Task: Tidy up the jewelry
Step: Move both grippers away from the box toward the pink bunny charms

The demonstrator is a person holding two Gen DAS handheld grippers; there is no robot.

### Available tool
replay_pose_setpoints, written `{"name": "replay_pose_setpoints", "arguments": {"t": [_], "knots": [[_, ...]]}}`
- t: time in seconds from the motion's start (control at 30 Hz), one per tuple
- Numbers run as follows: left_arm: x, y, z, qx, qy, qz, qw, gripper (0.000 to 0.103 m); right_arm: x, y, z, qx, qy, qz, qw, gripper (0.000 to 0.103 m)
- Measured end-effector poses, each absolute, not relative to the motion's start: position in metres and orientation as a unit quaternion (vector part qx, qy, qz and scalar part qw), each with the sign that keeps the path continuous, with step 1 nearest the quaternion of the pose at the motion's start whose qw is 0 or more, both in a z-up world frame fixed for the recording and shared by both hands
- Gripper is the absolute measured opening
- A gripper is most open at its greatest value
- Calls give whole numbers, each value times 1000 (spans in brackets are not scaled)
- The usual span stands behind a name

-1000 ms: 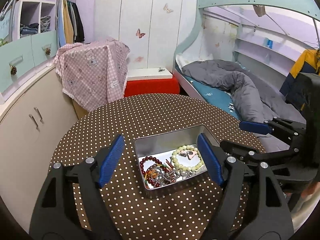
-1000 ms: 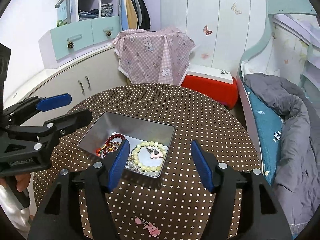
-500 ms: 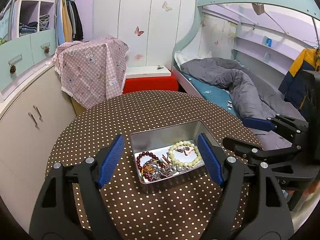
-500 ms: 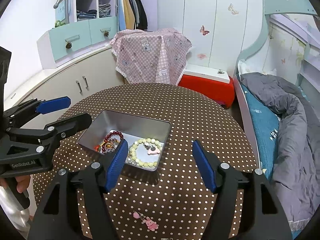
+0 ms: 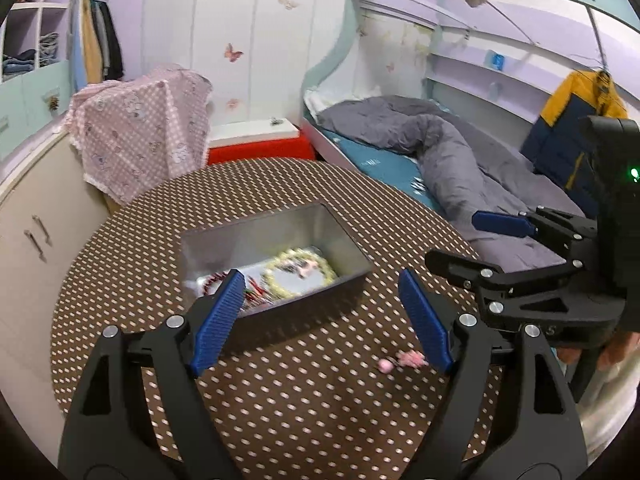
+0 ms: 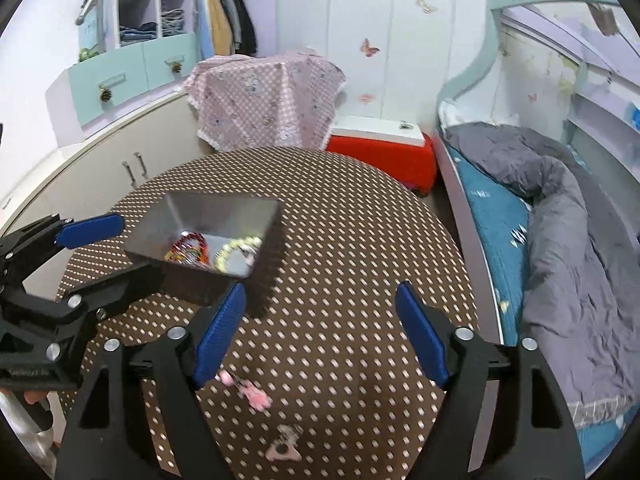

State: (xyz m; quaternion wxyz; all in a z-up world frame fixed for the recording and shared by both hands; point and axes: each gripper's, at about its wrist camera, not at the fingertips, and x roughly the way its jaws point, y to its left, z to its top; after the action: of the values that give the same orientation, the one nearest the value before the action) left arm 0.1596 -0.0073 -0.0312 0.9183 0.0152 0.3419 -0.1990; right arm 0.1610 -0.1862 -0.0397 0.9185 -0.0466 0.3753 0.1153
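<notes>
While most of the jewelry already lies in the metal tin (image 5: 276, 248), a pink charm piece (image 6: 250, 390) waits loose on the polka-dot tabletop (image 6: 360, 240), on the near side of the tin and apart from it. Seen from the right wrist, it lies just beside the left finger (image 6: 218, 330) of the right gripper (image 6: 320, 336), low and left of the gap between the fingers, its long axis running from far left to near right. A second pale trinket (image 6: 284, 446) lies nearer still, close to the tabletop's edge. From the left wrist, the pink piece (image 5: 402, 360) shows just beside the right finger (image 5: 424, 320) of the left gripper (image 5: 320, 320), so it sits between the two grippers; the right one looks the better placed to take it, with a small shift to its left.

Blurred by motion, the charm reads as a pink bead joined to a small pink figure. Inside the tin, a pale bead bracelet (image 5: 298, 276) and dark red beads (image 6: 194, 240) lie over tangled pieces.

Both grippers are released and hold nothing; the right one's fingers have just been opening, with only bare tabletop between them. A bed (image 6: 560, 220) with a grey quilt stands to the right, and cabinets (image 6: 100, 184) to the left.
</notes>
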Motion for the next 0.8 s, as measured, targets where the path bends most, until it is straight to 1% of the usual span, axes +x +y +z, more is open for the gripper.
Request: {"name": "replay_pose_setpoints", "arguments": {"t": [0.23,0.43,0.5,0.53,0.57,0.6,0.63,0.67,0.73,0.8], "knots": [[150,-20,-54,16,373,-224,900,78,143,-203,-64,-30,413,85,906,79],[146,-20,-76,11,402,-225,887,78,124,-198,-86,-22,442,85,893,79],[143,-18,-81,8,407,-226,885,78,118,-194,-90,-18,449,96,888,69],[142,-17,-83,5,410,-228,883,78,116,-192,-92,-16,452,104,886,60],[141,-16,-85,3,411,-229,882,78,115,-189,-94,-15,455,111,883,53],[139,-15,-87,1,414,-232,880,78,113,-186,-97,-19,458,119,881,50],[138,-15,-89,0,415,-235,879,78,112,-184,-98,-22,458,124,880,41],[138,-15,-91,0,418,-237,877,78,111,-182,-100,-24,461,129,877,30],[137,-17,-95,0,421,-239,875,78,111,-180,-104,-26,469,135,872,18],[136,-20,-98,1,422,-244,873,78,109,-179,-105,-37,467,134,873,14]]}}
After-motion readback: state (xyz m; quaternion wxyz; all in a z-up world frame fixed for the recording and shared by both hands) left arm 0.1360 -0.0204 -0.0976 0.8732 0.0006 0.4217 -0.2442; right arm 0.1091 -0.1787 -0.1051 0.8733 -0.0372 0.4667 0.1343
